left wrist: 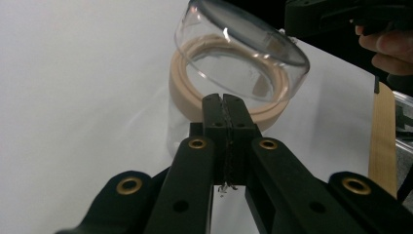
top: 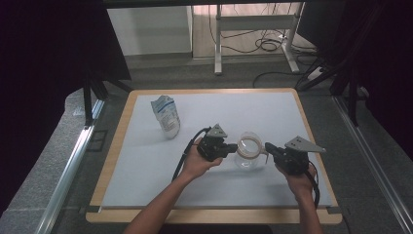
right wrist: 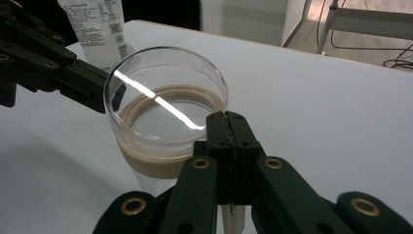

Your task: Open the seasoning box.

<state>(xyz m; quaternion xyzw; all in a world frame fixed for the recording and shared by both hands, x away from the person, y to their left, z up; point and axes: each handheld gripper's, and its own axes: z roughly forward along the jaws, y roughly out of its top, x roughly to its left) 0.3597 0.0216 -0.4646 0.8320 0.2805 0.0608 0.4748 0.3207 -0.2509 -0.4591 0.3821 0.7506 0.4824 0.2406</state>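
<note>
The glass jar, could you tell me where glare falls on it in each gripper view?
Right gripper view: a bright streak crosses the jar mouth diagonally. Left gripper view: small glints on the tilted clear lid, none strong; the jaws are slightly soft.

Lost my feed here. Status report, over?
Left gripper and right gripper shut, flanking clear jar; grip uncertain. Lid tilted off tan rim. Pouch stands clear.

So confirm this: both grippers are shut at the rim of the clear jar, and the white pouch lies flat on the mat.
Wrong on the pouch: the high view shows it standing upright. The left gripper and right gripper are indeed shut at the jar.
</note>
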